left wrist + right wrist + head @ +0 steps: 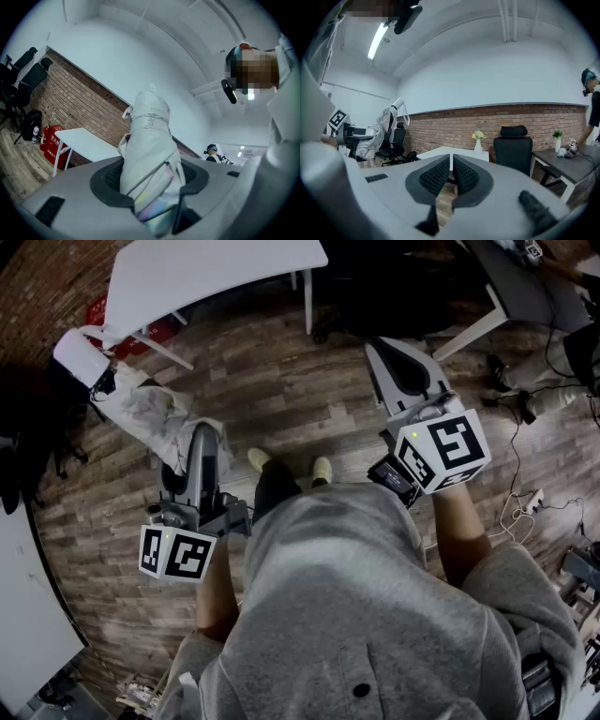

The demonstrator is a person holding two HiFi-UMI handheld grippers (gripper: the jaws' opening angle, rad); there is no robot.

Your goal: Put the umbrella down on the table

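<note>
Umbrella, folded, pale white-grey fabric bundle: clamped at its bunched lower end in the left gripper. The black ribbed pads press in from both sides and the fabric bulges over them. The jaws stand fairly wide only because the bundle is thick.

Gripping low leaves the long end sticking out ahead, roughly level. My read: that lets the free end go down first.

Right gripper: jaws all but together, nothing between them, held off to the side. Looks like a spare hand for now.

Relative to the white flat-topped table with white legs:
- The umbrella is in the air, short of the table, over the brown wood-plank floor.
- Its far tip is near the table's left end in the head view, not resting on it.
- The left gripper is well apart from the table.

Placement not yet done. I judge the bundle has to go forward over the tabletop first.
</note>
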